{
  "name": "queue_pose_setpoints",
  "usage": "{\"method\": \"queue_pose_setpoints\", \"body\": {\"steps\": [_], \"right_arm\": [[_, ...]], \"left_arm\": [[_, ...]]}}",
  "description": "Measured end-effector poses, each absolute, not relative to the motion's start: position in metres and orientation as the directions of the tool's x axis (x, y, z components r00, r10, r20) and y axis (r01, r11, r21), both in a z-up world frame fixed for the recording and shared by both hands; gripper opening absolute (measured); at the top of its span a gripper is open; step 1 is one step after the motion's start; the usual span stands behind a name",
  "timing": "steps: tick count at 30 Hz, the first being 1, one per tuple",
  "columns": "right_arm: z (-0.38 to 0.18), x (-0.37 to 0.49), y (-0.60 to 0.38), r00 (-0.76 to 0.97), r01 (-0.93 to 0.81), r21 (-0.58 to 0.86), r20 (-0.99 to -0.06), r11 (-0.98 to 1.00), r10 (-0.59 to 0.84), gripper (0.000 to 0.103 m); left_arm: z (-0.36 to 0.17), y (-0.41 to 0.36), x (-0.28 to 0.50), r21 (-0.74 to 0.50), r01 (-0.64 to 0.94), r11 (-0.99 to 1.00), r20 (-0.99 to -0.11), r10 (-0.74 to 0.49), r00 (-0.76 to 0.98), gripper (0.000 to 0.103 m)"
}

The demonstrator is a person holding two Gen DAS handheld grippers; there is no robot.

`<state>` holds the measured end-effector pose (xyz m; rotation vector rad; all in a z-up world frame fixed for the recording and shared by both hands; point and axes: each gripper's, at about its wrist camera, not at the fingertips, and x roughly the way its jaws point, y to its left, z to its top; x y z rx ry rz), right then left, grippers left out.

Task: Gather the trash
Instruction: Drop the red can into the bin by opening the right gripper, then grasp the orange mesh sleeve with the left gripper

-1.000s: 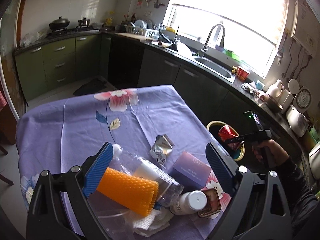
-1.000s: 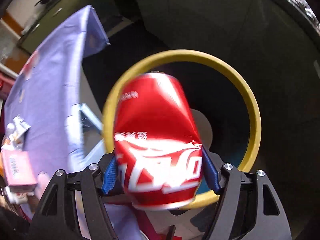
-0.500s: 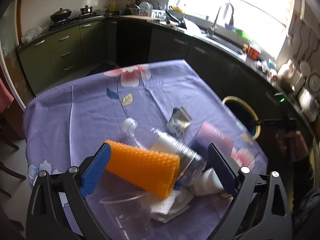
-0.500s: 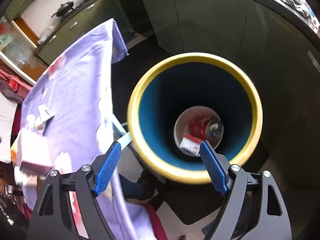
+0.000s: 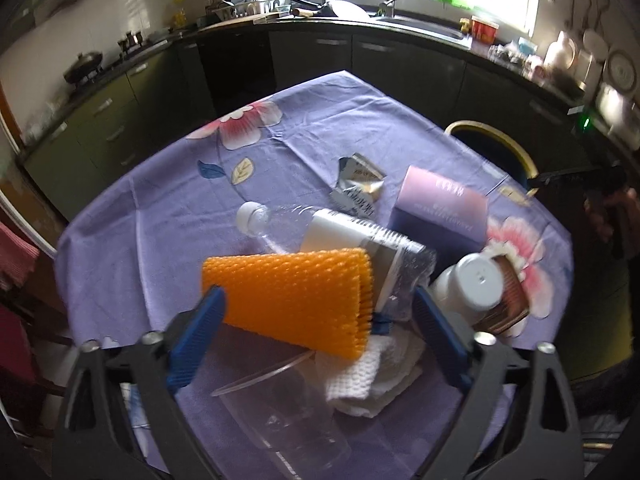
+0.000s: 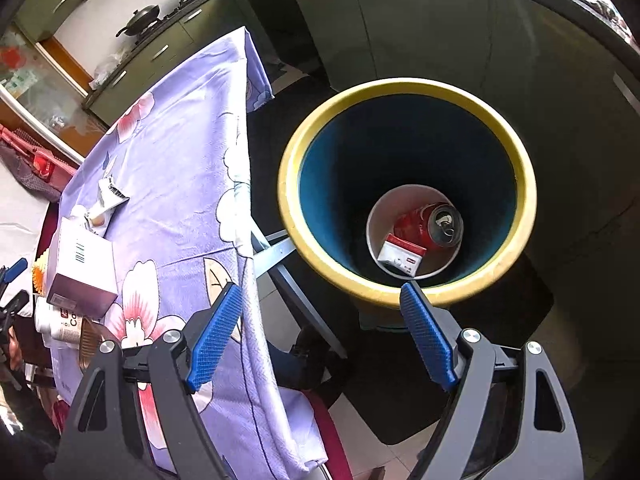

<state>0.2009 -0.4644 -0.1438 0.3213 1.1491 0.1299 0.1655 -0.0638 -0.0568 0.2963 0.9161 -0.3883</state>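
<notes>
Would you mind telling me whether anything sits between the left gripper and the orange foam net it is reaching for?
Nothing visible does. The orange foam net lies on top of the pile, above the plastic bottle, and already sits between the closing jaws of the left gripper; whether the pads touch it yet is unclear.

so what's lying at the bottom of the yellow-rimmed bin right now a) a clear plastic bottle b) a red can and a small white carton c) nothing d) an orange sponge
b: the right wrist view looks down into the bin, where a red can lies beside a small white carton.
</notes>
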Motion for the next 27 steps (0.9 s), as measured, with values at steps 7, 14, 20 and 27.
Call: {"method": "queue_pose_setpoints", "body": {"steps": [7,14,20,27], "right_arm": [[-0.139,0.201,-0.455,0.411,0.03,0.321,-0.867,0.946,0.282,0.08],[-0.137,0.2,-0.457,0.414,0.032,0.323,-0.865,0.946,0.282,0.08],[-0.135,0.198,-0.454,0.42,0.02,0.323,-0.862,0.946,0.285,0.08],[-0.128,0.19,-0.452,0.441,0.005,0.321,-0.851,0.947,0.286,0.08]], "left_arm": [[-0.073,-0.07,0.17,0.124,0.428,0.895,-0.84,-0.134,0.526,0.057],[-0.079,-0.073,0.173,0.088,0.417,0.905,-0.851,-0.149,0.503,0.018],[-0.066,-0.069,0.168,0.096,0.388,0.917,-0.825,-0.145,0.546,0.006],[-0.028,-0.073,0.152,0.142,0.391,0.909,-0.772,-0.146,0.618,0.006]]}}
